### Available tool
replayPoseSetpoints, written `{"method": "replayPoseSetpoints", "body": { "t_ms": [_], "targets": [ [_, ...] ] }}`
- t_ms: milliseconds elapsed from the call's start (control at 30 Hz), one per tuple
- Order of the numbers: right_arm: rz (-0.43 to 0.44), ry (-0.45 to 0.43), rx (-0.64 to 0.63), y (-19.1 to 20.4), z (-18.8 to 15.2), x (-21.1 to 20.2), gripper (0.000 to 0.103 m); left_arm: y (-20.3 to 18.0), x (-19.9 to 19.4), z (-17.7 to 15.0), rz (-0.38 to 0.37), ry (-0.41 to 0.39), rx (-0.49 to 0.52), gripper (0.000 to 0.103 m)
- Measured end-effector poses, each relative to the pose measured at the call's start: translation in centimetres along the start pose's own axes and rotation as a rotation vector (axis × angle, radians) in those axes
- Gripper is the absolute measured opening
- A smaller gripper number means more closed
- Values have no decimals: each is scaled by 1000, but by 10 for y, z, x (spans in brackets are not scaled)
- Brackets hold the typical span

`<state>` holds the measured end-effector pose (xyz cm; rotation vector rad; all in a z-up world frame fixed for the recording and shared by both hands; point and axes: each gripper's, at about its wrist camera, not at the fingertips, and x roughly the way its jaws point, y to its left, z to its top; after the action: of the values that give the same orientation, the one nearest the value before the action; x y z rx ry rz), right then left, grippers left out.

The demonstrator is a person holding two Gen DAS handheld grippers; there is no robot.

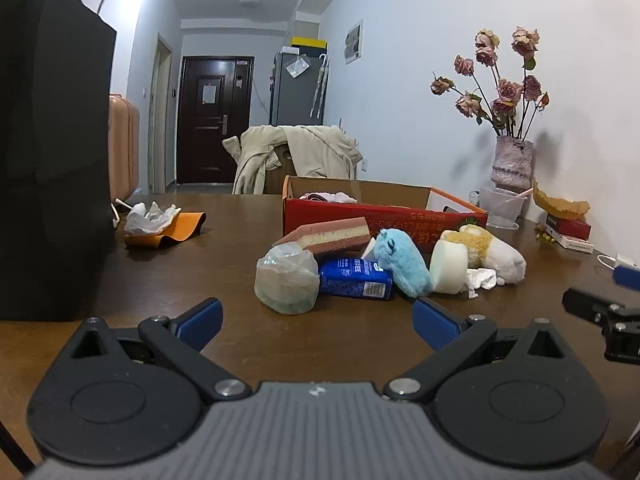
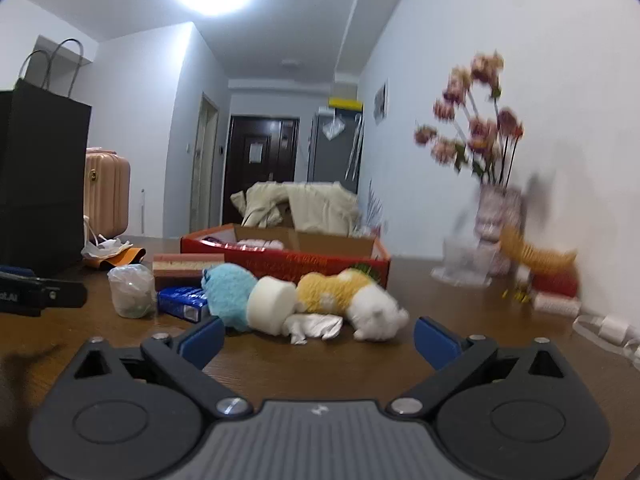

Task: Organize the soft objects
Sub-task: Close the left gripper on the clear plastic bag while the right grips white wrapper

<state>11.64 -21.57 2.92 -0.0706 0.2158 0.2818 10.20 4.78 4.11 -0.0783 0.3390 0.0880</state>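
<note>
A pile lies on the brown table in front of a red cardboard box (image 1: pixel 384 216) (image 2: pixel 304 260): a pink-and-yellow sponge (image 1: pixel 332 234) (image 2: pixel 188 266), a bagged round sponge (image 1: pixel 286 282) (image 2: pixel 132 290), a blue packet (image 1: pixel 354 280) (image 2: pixel 182 304), a blue plush (image 1: pixel 404 266) (image 2: pixel 230 294), a white foam cylinder (image 1: pixel 450 268) (image 2: pixel 272 306), a yellow-and-white plush (image 1: pixel 492 254) (image 2: pixel 352 298) and a crumpled tissue (image 1: pixel 482 278) (image 2: pixel 314 328). My left gripper (image 1: pixel 316 322) is open and empty, just short of the bagged sponge. My right gripper (image 2: pixel 318 340) is open and empty before the tissue.
A black paper bag (image 1: pixel 52 160) (image 2: pixel 40 176) stands at the left. An orange pouch with white paper (image 1: pixel 160 222) (image 2: pixel 116 254) lies beside it. A vase of dried roses (image 1: pixel 512 156) (image 2: pixel 498 224), a plastic cup (image 1: pixel 502 206) and small boxes (image 1: pixel 568 230) stand along the right wall.
</note>
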Motion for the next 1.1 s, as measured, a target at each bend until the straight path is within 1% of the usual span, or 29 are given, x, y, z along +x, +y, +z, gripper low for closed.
{"method": "replayPoseSetpoints", "body": {
  "t_ms": [133,167,267,300,367,467,533,600,667,733,767,800,833,900,933,1000,1033,1100],
  "targets": [
    [37,54,36,-3,3,21,91,3,21,13,6,11,-6,103],
    [41,64,34,-3,4,27,88,5,28,17,6,22,-16,103],
    [28,122,40,-5,9,51,80,6,47,26,8,62,-39,102],
    [19,146,55,-7,11,60,76,5,52,29,7,66,-33,101],
    [16,193,91,-13,15,78,71,3,63,33,16,67,-20,100],
    [23,230,119,-19,21,103,70,-1,79,37,27,78,-11,95],
    [33,247,115,-19,26,120,70,-4,89,39,21,80,15,95],
    [49,263,99,-18,30,136,70,-5,98,41,50,80,26,95],
    [65,278,81,-15,33,150,70,-1,108,42,58,93,16,94],
    [87,321,67,-13,33,164,70,3,118,42,80,117,7,92],
    [98,332,64,-12,33,170,70,5,122,42,87,129,1,88],
    [111,345,55,-9,31,175,69,8,126,41,94,142,-8,81],
    [118,356,48,-7,31,179,69,11,131,40,98,156,-19,77],
    [119,380,30,-3,28,187,60,17,137,38,81,183,-43,51],
    [116,397,22,-2,26,191,55,20,141,37,63,206,-53,47],
    [132,425,26,-2,23,196,32,21,142,36,52,217,-64,43],
    [137,421,31,-2,22,196,27,21,141,35,50,217,-59,42],
    [133,419,19,-1,22,194,23,19,138,36,46,221,-50,40]
  ]
}}
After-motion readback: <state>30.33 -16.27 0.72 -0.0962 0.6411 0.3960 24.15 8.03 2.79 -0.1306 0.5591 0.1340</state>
